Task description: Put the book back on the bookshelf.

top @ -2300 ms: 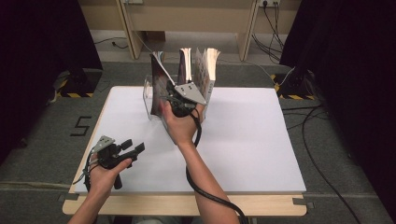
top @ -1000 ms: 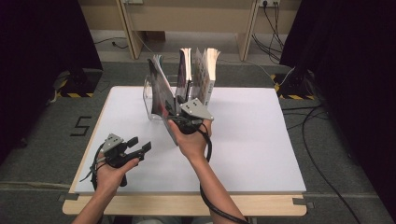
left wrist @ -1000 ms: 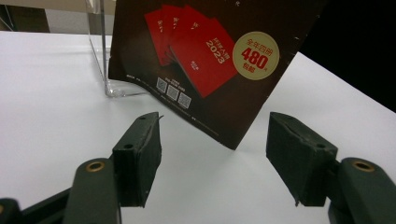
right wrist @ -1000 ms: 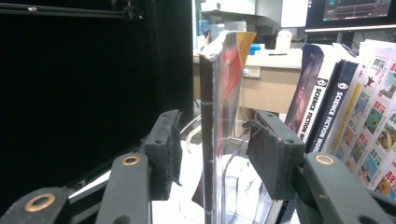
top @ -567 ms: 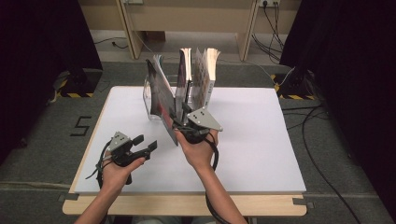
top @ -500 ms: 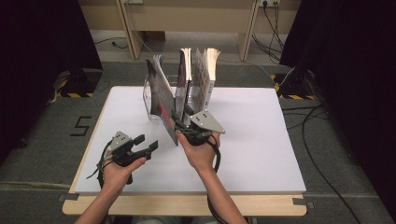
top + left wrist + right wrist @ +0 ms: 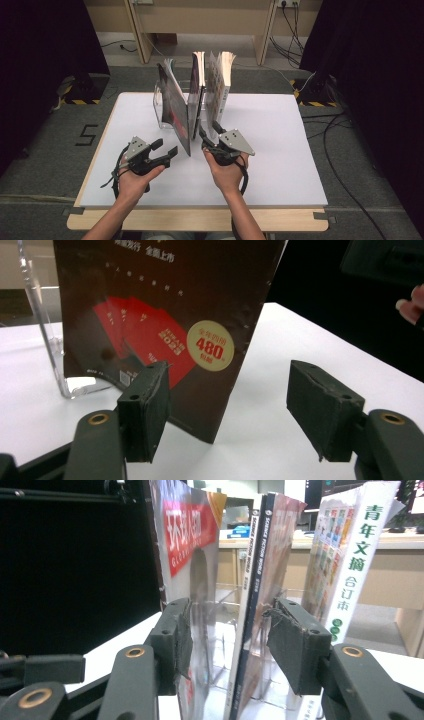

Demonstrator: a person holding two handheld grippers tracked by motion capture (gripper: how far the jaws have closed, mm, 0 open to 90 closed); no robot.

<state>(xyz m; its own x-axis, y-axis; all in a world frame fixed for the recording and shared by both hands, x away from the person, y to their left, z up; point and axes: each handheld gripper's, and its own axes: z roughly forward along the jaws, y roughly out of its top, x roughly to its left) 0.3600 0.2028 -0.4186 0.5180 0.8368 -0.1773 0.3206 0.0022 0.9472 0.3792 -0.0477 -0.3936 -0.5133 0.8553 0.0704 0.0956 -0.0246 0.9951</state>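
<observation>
Three magazines [image 7: 197, 95] stand in the clear rack [image 7: 159, 107] near the worktop's [image 7: 280, 150] far edge. Left claw [image 7: 167, 151] and right claw [image 7: 207, 134] spread, seemingly empty; filing apparently complete.

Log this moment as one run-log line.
left gripper: open, empty | right gripper: open, facing magazines | clear rack: holds three upright

Both hands rest low, left gripper [image 7: 164, 151] and right gripper [image 7: 210, 134] jaws apart.

3 magazines [image 7: 192, 100], 1 clear rack [image 7: 159, 102], 2 grippers [image 7: 162, 152], 1 table [image 7: 270, 150]
</observation>
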